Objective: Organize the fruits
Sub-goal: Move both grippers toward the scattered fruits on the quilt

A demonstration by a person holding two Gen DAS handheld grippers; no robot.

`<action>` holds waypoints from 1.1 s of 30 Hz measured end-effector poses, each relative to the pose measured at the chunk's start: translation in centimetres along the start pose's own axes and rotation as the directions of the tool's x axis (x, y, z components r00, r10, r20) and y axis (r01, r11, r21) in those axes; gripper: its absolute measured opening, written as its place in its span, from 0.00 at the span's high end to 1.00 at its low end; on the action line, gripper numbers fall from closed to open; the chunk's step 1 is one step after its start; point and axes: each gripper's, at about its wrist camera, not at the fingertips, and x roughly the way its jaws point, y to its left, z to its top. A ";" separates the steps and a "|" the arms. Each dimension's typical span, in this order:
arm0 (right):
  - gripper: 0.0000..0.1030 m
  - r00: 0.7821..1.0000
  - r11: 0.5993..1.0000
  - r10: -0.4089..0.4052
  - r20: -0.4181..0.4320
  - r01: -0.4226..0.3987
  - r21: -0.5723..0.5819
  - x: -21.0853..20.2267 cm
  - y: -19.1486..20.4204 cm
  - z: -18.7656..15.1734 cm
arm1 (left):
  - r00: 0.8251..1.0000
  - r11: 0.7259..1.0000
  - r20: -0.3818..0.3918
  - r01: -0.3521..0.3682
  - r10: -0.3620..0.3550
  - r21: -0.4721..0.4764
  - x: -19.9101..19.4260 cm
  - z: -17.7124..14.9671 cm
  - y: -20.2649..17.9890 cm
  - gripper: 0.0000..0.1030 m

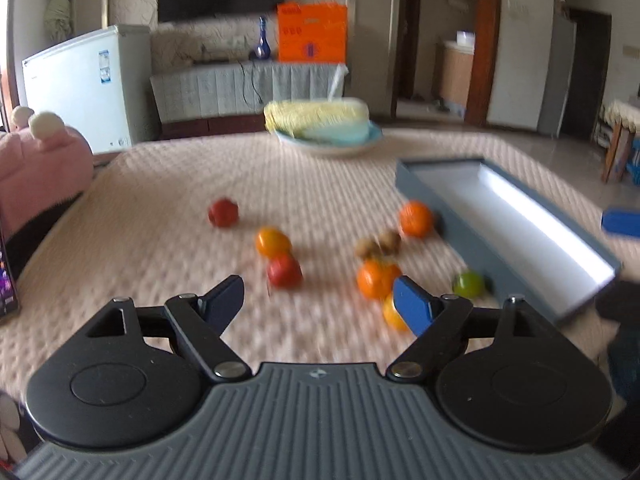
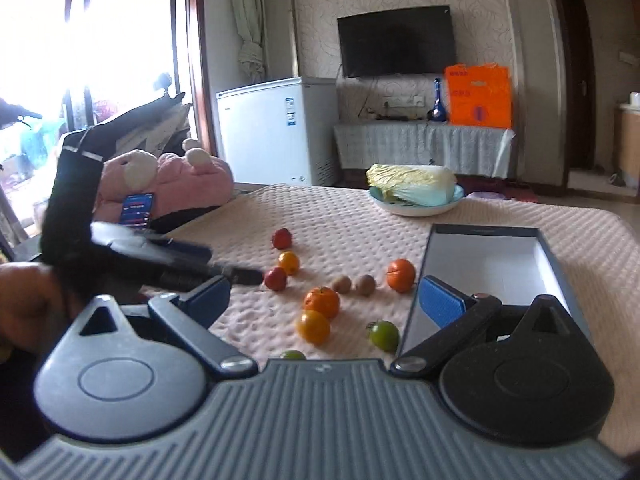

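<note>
Blue-padded, my left gripper [image 1: 320,300] shows its jaws spread and empty above the quilted cloth [image 1: 160,208]; fruits [image 1: 376,278] lie scattered left of the grey box [image 1: 472,240]. My right gripper [image 2: 324,300] is likewise spread, empty, with oranges [image 2: 321,301] near it.

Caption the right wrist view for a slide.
Right gripper, fingers open and empty, over scattered fruits beside an empty grey box; left gripper reaches in from the left.
</note>
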 end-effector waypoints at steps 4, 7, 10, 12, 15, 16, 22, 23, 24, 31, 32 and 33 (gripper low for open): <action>0.00 1.000 1.000 0.001 -0.003 -0.001 -0.014 0.1 1.2 -0.8 | 0.999 0.999 -0.009 -0.038 0.038 -0.004 0.6 -0.4 -0.5 0.17; 0.00 1.000 0.998 -0.014 -0.018 0.012 -0.064 0.5 2.3 -1.0 | 0.998 0.998 -0.009 -0.060 0.060 0.012 1.4 -0.5 -0.9 0.13; 0.00 0.997 0.989 -0.065 -0.035 0.060 -0.133 1.1 3.3 -1.1 | 0.997 0.997 -0.005 -0.076 0.076 0.030 1.9 -0.4 -1.0 0.11; 0.00 0.993 0.979 -0.114 -0.034 0.107 -0.172 1.3 3.7 -1.2 | 0.997 0.996 -0.016 -0.078 0.079 0.031 2.2 -0.4 -0.9 0.11; 0.00 0.993 0.983 -0.100 -0.065 0.088 -0.163 1.6 3.4 -1.1 | 0.995 0.994 -0.013 -0.102 0.102 0.028 2.3 -0.4 -0.6 0.11; 0.00 0.992 0.984 -0.100 -0.074 0.088 -0.154 1.8 3.3 -1.2 | 0.995 0.995 -0.012 -0.100 0.101 0.023 2.4 -0.3 -0.5 0.11; 0.00 0.989 0.982 -0.106 -0.100 0.089 -0.166 2.0 3.3 -1.5 | 0.995 0.995 -0.015 -0.101 0.101 0.027 2.5 -0.3 -0.5 0.09; 0.00 0.989 0.981 -0.105 -0.104 0.086 -0.172 2.1 3.4 -1.6 | 0.995 0.994 -0.017 -0.101 0.102 0.027 2.5 -0.4 -0.5 0.09; 0.00 0.989 0.981 -0.103 -0.110 0.083 -0.178 2.1 3.4 -1.6 | 0.994 0.994 -0.019 -0.103 0.104 0.027 2.5 -0.4 -0.5 0.09; 0.00 0.986 0.981 -0.078 -0.148 0.049 -0.187 2.4 4.0 -1.9 | 0.994 0.995 -0.042 -0.098 0.098 0.022 2.6 -0.8 -0.3 0.09; 0.00 0.986 0.981 -0.071 -0.151 0.041 -0.192 2.4 4.1 -2.0 | 0.995 0.995 -0.044 -0.093 0.094 0.023 2.6 -0.9 -0.2 0.09; 0.00 0.986 0.981 -0.058 -0.155 0.028 -0.192 2.4 4.2 -2.0 | 0.995 0.996 -0.045 -0.084 0.085 0.024 2.5 -0.9 -0.2 0.09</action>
